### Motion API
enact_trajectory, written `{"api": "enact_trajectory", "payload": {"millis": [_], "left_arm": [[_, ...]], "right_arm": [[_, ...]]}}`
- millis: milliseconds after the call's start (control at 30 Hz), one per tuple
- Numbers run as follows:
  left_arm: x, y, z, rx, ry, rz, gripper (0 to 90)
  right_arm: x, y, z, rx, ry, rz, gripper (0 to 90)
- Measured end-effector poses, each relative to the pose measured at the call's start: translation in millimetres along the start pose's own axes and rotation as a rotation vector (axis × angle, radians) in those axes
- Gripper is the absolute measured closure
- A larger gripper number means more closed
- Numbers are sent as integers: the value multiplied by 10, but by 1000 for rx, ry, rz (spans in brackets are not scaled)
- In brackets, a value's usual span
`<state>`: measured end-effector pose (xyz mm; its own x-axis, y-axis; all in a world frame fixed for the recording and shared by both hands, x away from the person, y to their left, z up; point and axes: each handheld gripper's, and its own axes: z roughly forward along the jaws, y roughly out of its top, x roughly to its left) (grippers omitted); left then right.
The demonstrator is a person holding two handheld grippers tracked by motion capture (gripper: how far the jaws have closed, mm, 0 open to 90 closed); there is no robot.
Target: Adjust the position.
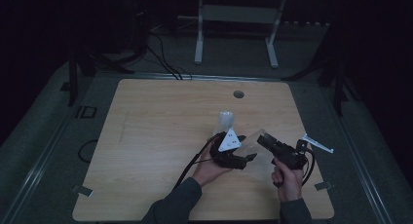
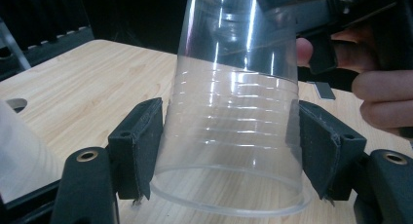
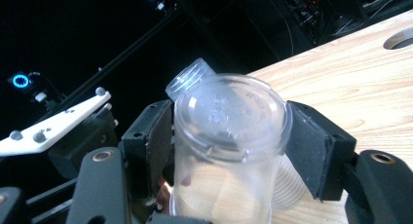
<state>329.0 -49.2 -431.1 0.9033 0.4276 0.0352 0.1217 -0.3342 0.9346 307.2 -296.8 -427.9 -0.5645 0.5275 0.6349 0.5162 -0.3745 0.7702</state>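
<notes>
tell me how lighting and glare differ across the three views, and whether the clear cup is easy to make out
High view: dim overall, dark surroundings, and the clear cup is barely separable from the table. Left gripper view: brighter, with vertical glare streaks on the cup wall and wood grain showing through. Right gripper view: black background with glowing blue rings; the cup's base shows sharply.
</notes>
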Motion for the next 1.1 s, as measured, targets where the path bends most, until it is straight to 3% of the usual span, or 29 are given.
{"api": "enact_trajectory", "payload": {"millis": [267, 633, 867, 1100], "left_arm": [[39, 5, -57, 6, 13, 6, 316], [74, 11, -132, 5, 20, 23, 320], [130, 6, -177, 3, 12, 17, 322], [162, 20, -215, 0, 0, 23, 322]], "right_arm": [[20, 4, -67, 53, 1, -58, 351], [69, -15, -121, 137, -48, -170, 377], [43, 35, -154, 175, -75, -210, 409], [84, 96, -145, 226, -124, -291, 422]]}}
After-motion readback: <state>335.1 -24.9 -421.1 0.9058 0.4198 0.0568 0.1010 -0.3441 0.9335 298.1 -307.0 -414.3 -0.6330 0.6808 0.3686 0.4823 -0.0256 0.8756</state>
